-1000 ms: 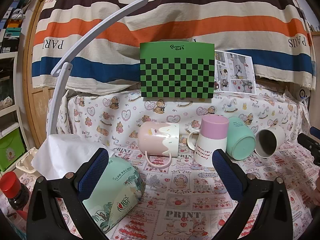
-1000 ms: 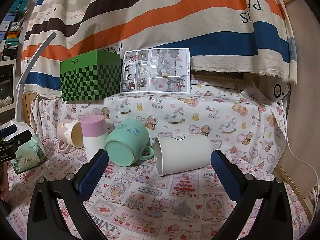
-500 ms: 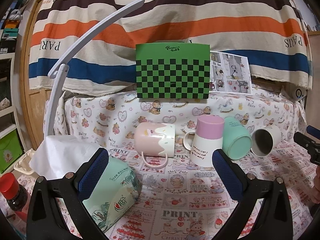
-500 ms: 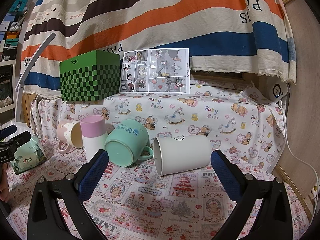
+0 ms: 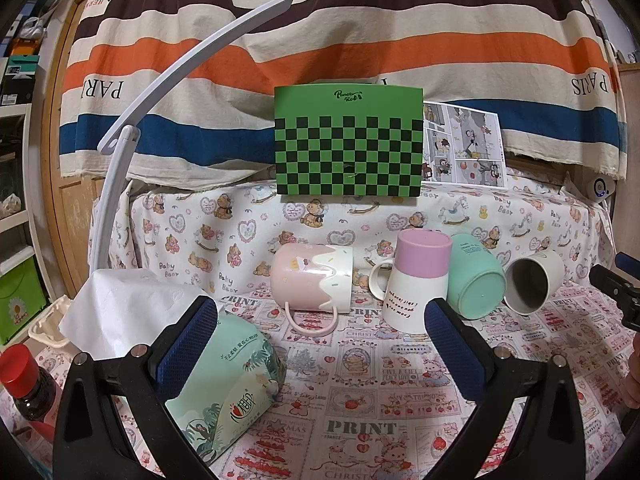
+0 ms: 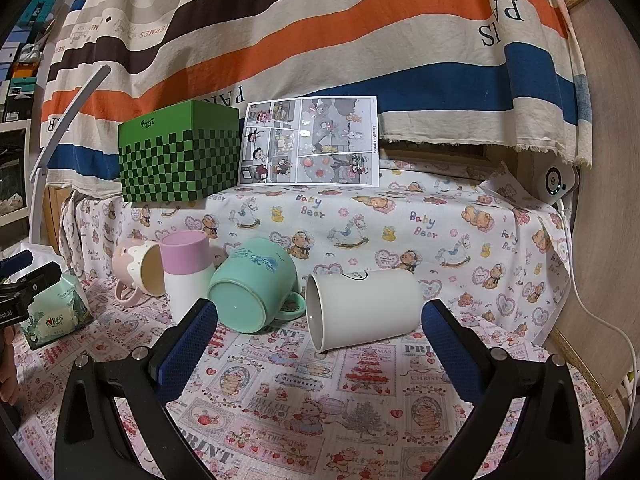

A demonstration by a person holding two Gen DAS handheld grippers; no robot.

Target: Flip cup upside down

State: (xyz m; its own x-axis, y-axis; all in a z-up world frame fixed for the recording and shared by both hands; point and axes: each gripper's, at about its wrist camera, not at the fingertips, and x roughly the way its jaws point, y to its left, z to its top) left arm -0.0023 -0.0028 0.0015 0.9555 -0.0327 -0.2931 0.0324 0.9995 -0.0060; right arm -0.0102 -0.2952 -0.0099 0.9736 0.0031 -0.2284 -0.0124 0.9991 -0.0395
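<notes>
Several cups sit in a row on the printed cloth. A pink and cream mug [image 5: 312, 280] lies on its side, handle toward me. A pink-based white cup [image 5: 418, 280] stands upside down. A teal mug [image 6: 252, 284] lies on its side, base toward me. A white cup [image 6: 360, 308] lies on its side, mouth to the left. My left gripper [image 5: 320, 344] is open and empty, short of the pink mug. My right gripper [image 6: 320, 344] is open and empty, just in front of the white cup.
A tissue pack [image 5: 224, 384] lies by the left finger, a red-capped bottle [image 5: 24, 384] at far left. A white lamp arm [image 5: 120, 148] rises at left. A green checkered box [image 5: 348, 140] and a comic sheet [image 6: 312, 140] stand on the raised ledge behind.
The left gripper view has shifted slightly, so the cups sit a little lower and more to the right in it. The right gripper has barely moved. Both stay open.
</notes>
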